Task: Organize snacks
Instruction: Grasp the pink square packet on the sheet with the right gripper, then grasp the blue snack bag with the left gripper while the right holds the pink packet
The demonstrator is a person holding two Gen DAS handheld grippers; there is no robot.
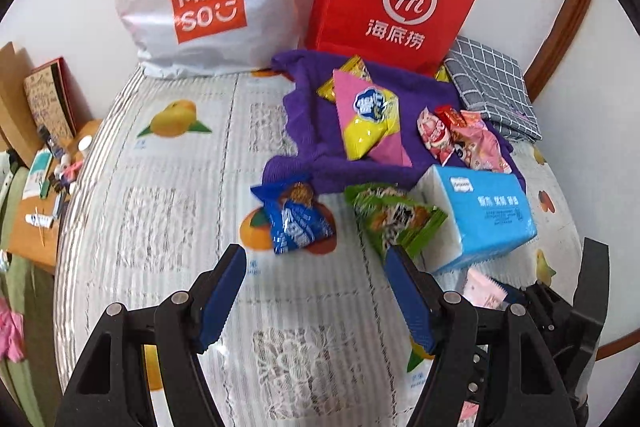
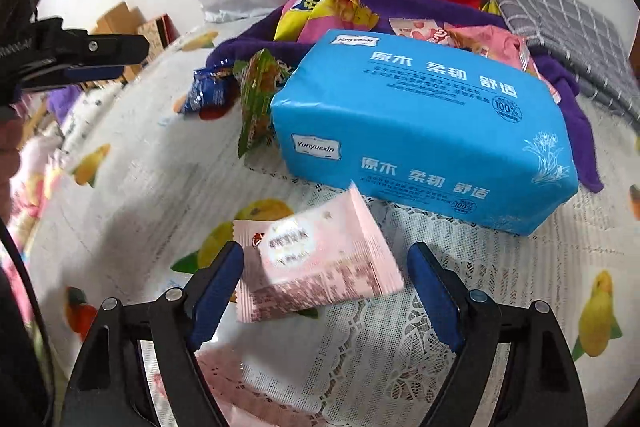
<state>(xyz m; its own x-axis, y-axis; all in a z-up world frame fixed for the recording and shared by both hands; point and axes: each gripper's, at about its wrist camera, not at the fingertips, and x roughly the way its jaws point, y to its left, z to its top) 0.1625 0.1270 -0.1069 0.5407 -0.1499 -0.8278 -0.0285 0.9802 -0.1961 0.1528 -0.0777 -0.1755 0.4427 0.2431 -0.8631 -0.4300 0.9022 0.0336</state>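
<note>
While the right gripper (image 2: pixel 324 287) stands with its jaws wide apart, a pale pink snack packet (image 2: pixel 316 263) lies blurred between them, and whether either pad touches it cannot be told; its print is unreadable. Only a corner of that packet shows in the left wrist view, behind the blue tissue pack (image 1: pixel 480 211). The left view alone shows the left gripper (image 1: pixel 316 291) about half open and empty above the fruit-printed tablecloth (image 1: pixel 168 211), near a blue snack packet (image 1: pixel 296 219) and a green one (image 1: pixel 396 219). More snacks lie on the purple cloth (image 1: pixel 308 131).
</note>
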